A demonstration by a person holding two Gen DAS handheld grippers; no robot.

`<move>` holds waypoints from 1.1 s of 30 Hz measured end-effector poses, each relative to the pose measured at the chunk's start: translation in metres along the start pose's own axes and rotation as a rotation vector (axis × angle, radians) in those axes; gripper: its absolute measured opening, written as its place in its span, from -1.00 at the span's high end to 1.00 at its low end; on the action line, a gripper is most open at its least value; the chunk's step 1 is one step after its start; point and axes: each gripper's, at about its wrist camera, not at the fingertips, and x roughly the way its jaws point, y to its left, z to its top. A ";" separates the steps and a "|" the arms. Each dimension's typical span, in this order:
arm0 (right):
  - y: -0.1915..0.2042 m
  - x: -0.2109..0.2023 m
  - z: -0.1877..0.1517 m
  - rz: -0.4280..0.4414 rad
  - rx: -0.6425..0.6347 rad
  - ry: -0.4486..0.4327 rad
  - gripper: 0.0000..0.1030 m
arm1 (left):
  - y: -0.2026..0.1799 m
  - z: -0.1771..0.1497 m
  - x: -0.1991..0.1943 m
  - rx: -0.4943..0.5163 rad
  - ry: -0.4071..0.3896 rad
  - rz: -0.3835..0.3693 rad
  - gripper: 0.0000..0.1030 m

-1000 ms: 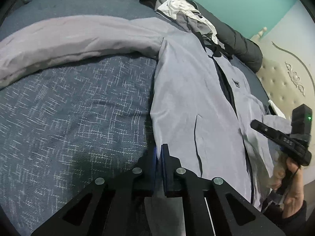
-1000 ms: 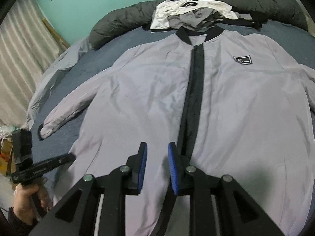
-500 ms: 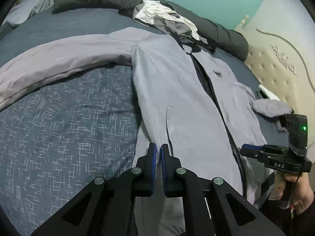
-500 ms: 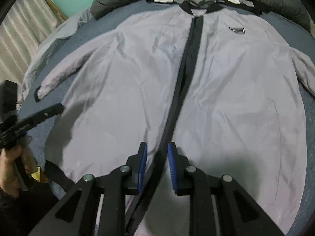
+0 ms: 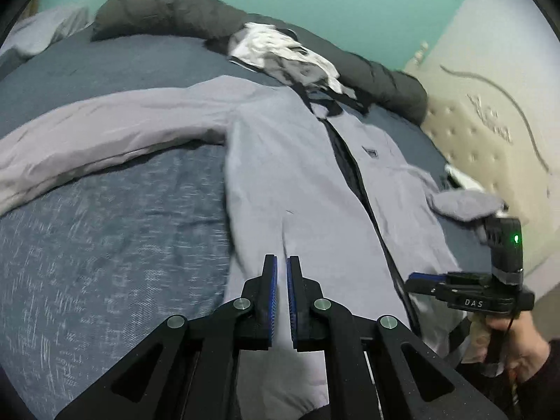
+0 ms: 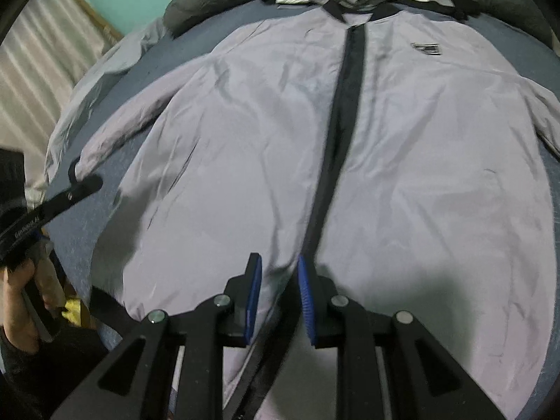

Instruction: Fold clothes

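A light grey jacket lies spread front-up on the bed, with a black zip band down its middle. One sleeve stretches out to the left; the other sleeve is bent inward near the headboard. My left gripper hovers over the jacket's lower left panel, shut, with nothing between its pads. My right gripper hangs over the hem at the zip's lower end, slightly open and holding nothing. Each gripper shows in the other's view, the right gripper low at the right and the left gripper at the left edge.
The dark blue bedsheet lies under the jacket. A pile of white and grey clothes sits past the collar against a dark rolled duvet. A padded cream headboard bounds the right side, and a striped curtain hangs at the left.
Both grippers drew back toward the jacket's hem, so more of the jacket shows. The right gripper, tilted before, now sits level in the left view. Neither gripper's opening changed.
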 end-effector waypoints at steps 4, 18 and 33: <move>0.005 0.013 -0.005 0.003 -0.010 0.038 0.59 | 0.006 -0.010 0.034 -0.005 0.113 0.047 0.88; -0.018 -0.006 -0.009 -0.029 0.042 -0.003 0.59 | 0.009 -0.016 0.055 -0.011 0.195 0.051 0.84; -0.031 0.000 -0.020 -0.025 0.055 0.036 0.59 | -0.011 -0.007 0.044 0.014 0.147 0.018 0.62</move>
